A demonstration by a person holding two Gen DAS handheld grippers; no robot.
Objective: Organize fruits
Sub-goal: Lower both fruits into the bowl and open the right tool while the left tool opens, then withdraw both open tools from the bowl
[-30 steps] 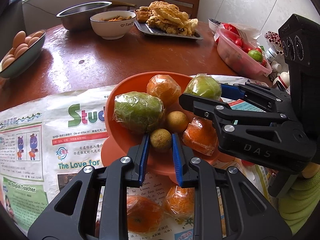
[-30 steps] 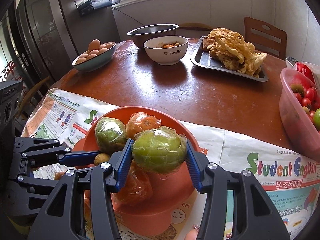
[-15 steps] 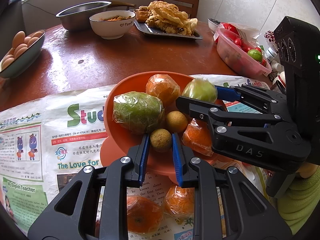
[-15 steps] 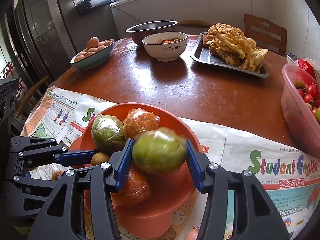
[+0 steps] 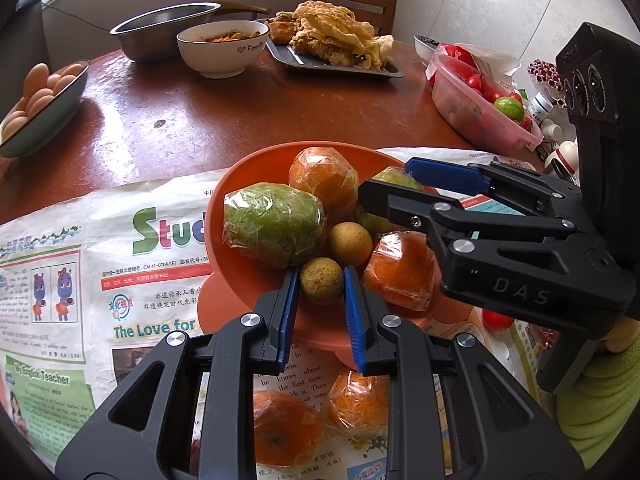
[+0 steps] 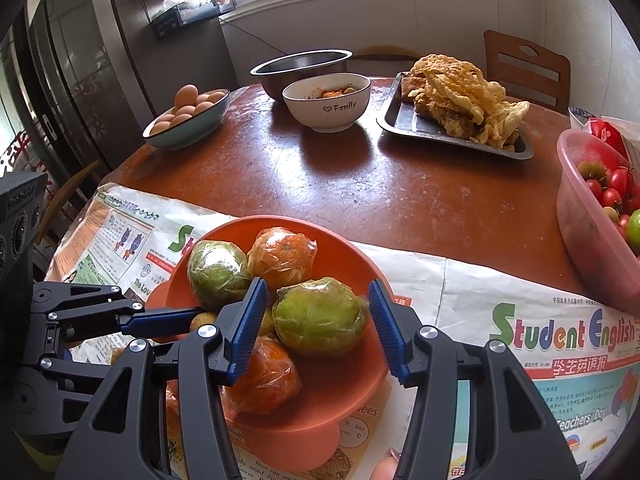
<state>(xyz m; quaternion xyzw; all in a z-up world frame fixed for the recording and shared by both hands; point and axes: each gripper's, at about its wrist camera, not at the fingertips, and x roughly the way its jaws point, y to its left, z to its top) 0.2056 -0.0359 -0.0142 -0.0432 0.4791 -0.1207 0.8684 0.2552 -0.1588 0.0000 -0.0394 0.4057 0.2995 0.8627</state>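
We find the wrapped green citrus (image 6: 320, 314) resting in the orange bowl (image 6: 352, 264) among five other fruits, between the right gripper (image 6: 316, 326) pads, which stand clear of it – released. The left gripper (image 5: 320, 304) is closed, empty. Two wrapped oranges (image 5: 286, 426) remain outside on the newspaper (image 5: 80, 248) – still to place.

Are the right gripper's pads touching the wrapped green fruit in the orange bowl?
Apart. The right wrist view shows gaps on both sides between the right gripper pads and the wrapped green fruit, which rests in the orange bowl.
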